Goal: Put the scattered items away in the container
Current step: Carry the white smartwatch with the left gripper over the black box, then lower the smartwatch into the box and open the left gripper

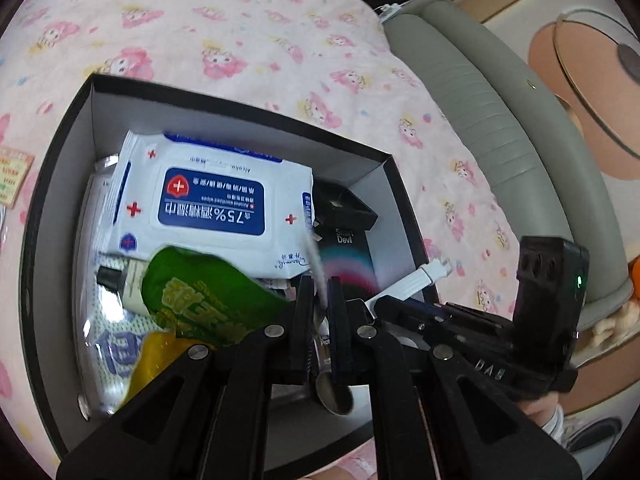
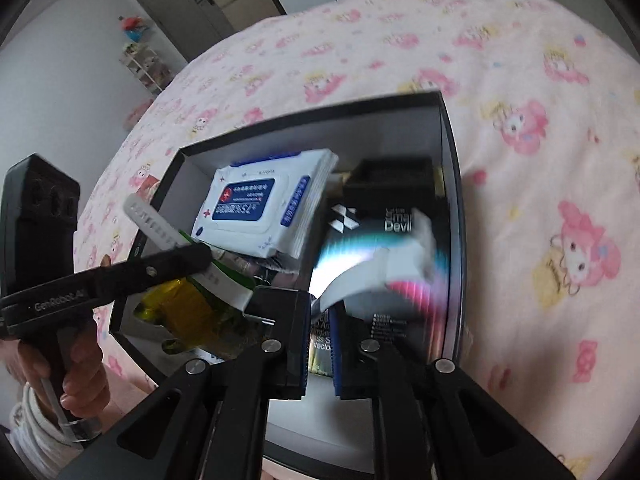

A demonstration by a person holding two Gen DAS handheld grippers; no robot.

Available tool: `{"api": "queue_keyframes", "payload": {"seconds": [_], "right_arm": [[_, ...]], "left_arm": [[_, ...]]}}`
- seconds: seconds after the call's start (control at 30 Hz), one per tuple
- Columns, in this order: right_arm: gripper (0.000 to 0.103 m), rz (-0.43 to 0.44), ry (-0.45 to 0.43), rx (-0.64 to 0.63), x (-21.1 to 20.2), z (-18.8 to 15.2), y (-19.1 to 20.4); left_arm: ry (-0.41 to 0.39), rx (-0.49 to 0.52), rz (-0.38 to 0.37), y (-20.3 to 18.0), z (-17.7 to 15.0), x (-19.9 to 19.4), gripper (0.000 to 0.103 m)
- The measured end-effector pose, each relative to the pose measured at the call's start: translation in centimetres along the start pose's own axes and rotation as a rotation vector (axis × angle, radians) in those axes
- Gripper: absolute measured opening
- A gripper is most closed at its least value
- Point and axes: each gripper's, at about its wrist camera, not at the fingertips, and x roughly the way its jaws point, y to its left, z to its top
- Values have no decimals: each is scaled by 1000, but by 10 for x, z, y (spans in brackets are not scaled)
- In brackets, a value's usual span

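Note:
A black box [image 1: 240, 108] [image 2: 320, 114] with a white inside lies on the pink bed sheet [image 1: 240, 20]. In it are a white and blue wipes pack [image 1: 212, 196] [image 2: 256, 200], a green pouch [image 1: 200, 292], a small tube [image 1: 128, 284] and a dark "Smart Devil" carton [image 1: 348, 256] [image 2: 400, 320]. Both grippers hover over the box's near end. My left gripper [image 1: 320, 300] [image 2: 200, 252] is shut on a white strap with holes [image 1: 314, 256] [image 2: 152, 220]. My right gripper [image 2: 320, 308] [image 1: 380, 304] is shut on a white band [image 2: 384, 264] [image 1: 416, 278]. Whether these are one piece I cannot tell.
A grey padded bed edge [image 1: 480, 100] runs along the sheet's right side. A small printed card [image 1: 12, 176] lies on the sheet left of the box. A person's hand [image 2: 80, 372] grips the left tool's handle. A door and shelf [image 2: 140, 64] stand beyond the bed.

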Motion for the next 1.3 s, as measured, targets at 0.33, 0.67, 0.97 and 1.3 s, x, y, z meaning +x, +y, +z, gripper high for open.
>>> {"api": "queue_keyframes", "payload": {"seconds": [0.33,0.67,0.97,1.3], "right_arm": [[12,-58,35,-88,-5,-8,14],[25,-104,2,-72,-6,-9,10],[32,-155,17,-95,5,-7,17],[35,-193,-30,-171,-3,-8,30]], "left_arm": [[-14,100,-46,-17,-7,-9,5],[-3,207,-71,-40,-14,-1,7],[47,168,59,-28,-12,19,13],[-19,147,146,-19,-11,9,23]]}}
